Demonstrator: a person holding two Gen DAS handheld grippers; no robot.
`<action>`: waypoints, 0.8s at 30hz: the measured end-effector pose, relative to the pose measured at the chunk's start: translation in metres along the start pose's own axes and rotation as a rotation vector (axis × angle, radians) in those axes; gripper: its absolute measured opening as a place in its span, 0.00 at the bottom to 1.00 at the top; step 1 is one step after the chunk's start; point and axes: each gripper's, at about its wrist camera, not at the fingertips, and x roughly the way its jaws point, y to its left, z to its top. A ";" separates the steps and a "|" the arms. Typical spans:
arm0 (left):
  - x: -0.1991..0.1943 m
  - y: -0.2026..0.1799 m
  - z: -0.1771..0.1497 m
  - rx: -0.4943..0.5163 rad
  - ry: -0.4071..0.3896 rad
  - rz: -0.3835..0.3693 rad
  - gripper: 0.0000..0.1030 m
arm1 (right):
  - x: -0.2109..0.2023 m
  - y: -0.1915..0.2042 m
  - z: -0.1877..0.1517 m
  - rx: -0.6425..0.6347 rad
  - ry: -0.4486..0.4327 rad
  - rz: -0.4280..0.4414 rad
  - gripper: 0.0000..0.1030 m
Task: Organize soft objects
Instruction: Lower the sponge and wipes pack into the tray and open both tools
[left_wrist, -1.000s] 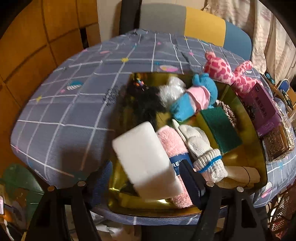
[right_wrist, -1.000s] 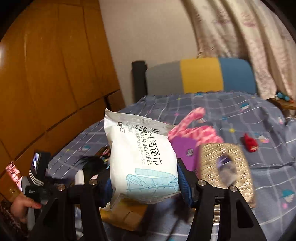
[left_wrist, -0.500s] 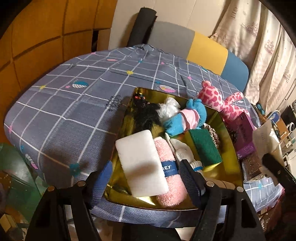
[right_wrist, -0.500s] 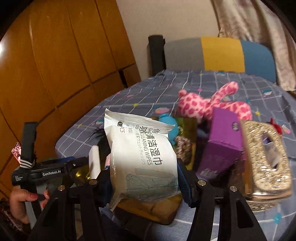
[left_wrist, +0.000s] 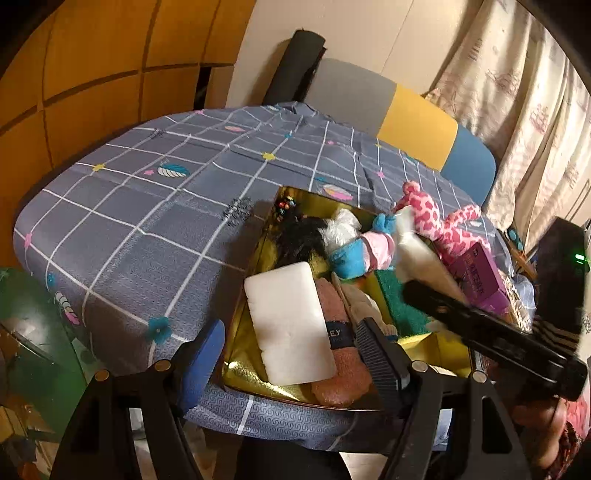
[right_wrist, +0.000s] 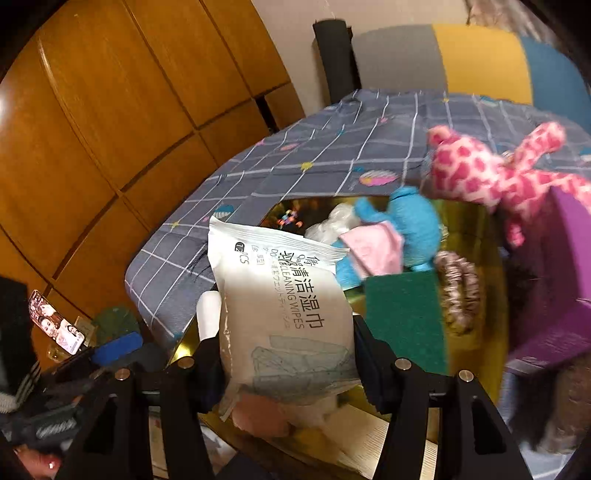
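White wipes pack (right_wrist: 284, 314) sits clamped in the right gripper (right_wrist: 288, 354) above the gold tray (left_wrist: 240, 369) at the surface's near edge; the left gripper (left_wrist: 291, 343) has its jaws wide, holding nothing.

Left tongs (left_wrist: 291, 350): spread wide, nothing between the blue pads (left_wrist: 201, 363), pointed forward and down; also visible low left in right wrist view (right_wrist: 110, 350). Right tongs (right_wrist: 288, 354): closed on wipes pack (right_wrist: 284, 314), pads pressed against both sides of its lower half, pack upright. Seen from left wrist view, right tongs body (left_wrist: 491, 332) reaching in from right side, angled up-left. Bare hand (left_wrist: 543, 424) gripping its handle at lower right edge.
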 end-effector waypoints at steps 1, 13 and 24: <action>-0.003 0.001 -0.001 -0.002 -0.013 0.004 0.73 | 0.007 0.001 0.001 -0.001 0.012 0.002 0.58; -0.013 -0.011 -0.004 0.037 -0.069 0.024 0.73 | 0.043 -0.029 0.001 0.040 0.090 -0.155 0.58; -0.011 -0.034 -0.006 0.073 -0.081 0.198 0.73 | 0.013 -0.023 -0.001 -0.015 0.019 -0.151 0.60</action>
